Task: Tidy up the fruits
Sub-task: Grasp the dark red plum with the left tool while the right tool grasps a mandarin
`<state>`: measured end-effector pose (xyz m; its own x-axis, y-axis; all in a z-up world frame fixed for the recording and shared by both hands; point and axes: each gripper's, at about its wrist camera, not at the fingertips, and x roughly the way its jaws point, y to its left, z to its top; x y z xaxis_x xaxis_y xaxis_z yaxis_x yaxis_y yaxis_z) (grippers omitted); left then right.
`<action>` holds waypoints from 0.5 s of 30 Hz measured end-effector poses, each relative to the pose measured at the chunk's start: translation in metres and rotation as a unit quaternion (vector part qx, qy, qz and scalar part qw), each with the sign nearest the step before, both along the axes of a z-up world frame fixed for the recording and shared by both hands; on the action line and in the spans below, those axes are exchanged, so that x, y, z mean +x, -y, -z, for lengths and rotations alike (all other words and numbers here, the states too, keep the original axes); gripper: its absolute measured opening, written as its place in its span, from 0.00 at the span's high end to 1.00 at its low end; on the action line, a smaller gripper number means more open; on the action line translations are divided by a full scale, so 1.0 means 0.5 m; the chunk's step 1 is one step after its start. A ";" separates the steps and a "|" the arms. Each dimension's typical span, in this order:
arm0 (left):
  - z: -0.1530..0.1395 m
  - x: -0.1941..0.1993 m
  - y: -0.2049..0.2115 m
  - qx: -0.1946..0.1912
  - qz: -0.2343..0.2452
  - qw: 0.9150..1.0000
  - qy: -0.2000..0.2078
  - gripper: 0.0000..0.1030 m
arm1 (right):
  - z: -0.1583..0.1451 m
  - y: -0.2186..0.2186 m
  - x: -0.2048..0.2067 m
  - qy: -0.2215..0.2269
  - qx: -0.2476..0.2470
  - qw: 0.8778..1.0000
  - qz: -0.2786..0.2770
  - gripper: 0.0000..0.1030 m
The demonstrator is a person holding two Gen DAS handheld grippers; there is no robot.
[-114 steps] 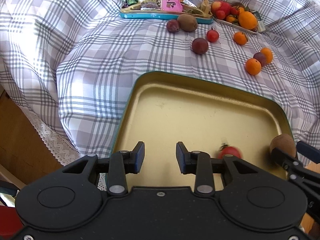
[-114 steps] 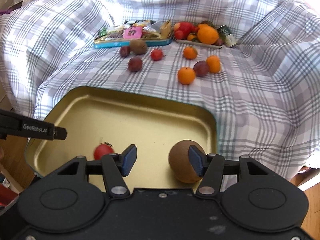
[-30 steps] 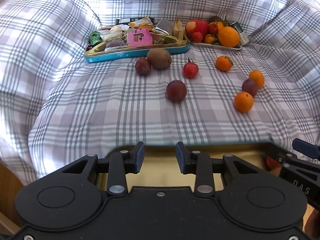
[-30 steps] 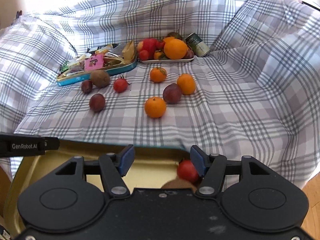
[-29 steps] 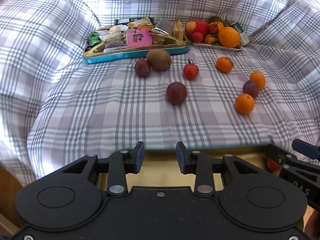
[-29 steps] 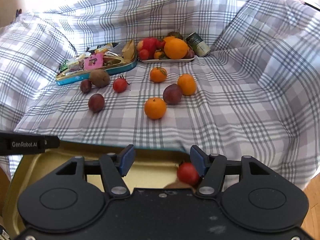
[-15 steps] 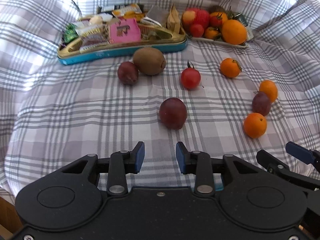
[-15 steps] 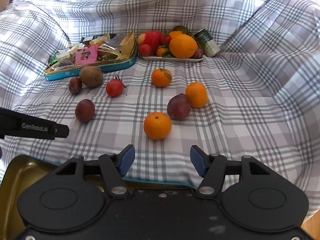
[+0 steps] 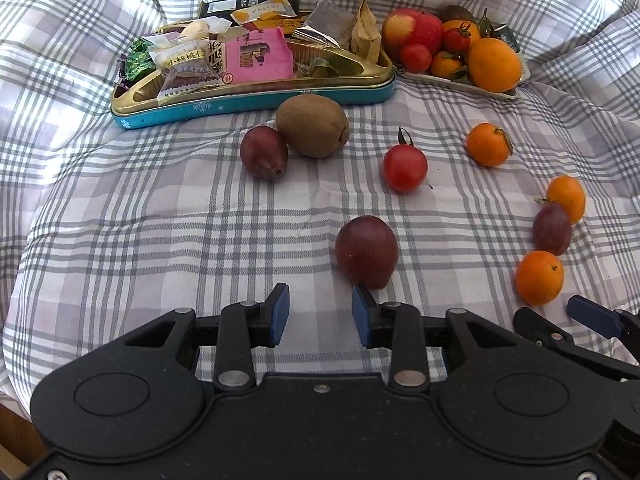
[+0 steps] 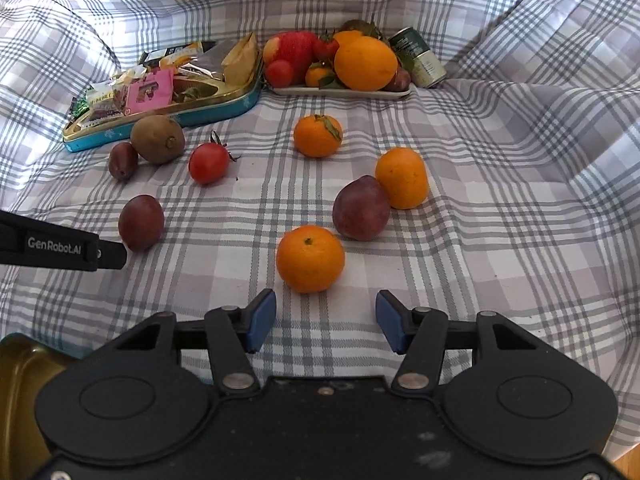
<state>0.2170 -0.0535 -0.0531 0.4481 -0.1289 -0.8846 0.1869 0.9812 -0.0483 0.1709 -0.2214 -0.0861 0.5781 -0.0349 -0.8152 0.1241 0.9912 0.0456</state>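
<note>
Loose fruit lies on a checked cloth. My left gripper is open and empty; a dark purple plum sits just beyond its right pad. A tomato, a kiwi and a small purple fruit lie farther off. My right gripper holds nothing, its jaws closing, with a mandarin just ahead of the gap. Behind that lie another plum and an orange fruit. A corner of the gold tray shows at lower left.
A teal tin of snack packets and a white dish piled with fruit stand at the back, with a can beside the dish. Another mandarin lies mid-cloth. The cloth rises in folds on both sides.
Both grippers have moved forward off the gold tray and lower over the cloth; the loose fruit now looks much nearer. The right jaws have narrowed.
</note>
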 end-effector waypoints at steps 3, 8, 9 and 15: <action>0.002 0.003 0.000 0.001 0.002 1.000 -0.001 0.58 | 0.007 -0.004 0.012 0.002 -0.004 1.000 0.000 0.43; 0.001 0.003 0.002 0.005 0.012 1.000 0.005 0.58 | 0.010 -0.010 0.029 0.007 -0.011 1.000 -0.005 0.47; -0.001 0.003 0.002 0.005 0.014 1.000 0.007 0.58 | 0.010 -0.012 0.032 0.008 -0.013 1.000 -0.007 0.50; -0.018 0.002 0.009 -0.010 0.040 0.999 0.027 0.58 | 0.010 -0.018 0.037 0.018 -0.024 0.999 -0.022 0.61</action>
<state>0.2179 -0.0580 -0.0444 0.4832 -0.1833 -0.8561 0.2676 0.9620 -0.0549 0.1892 -0.2124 -0.0910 0.6094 -0.0481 -0.7914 0.0798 0.9968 0.0009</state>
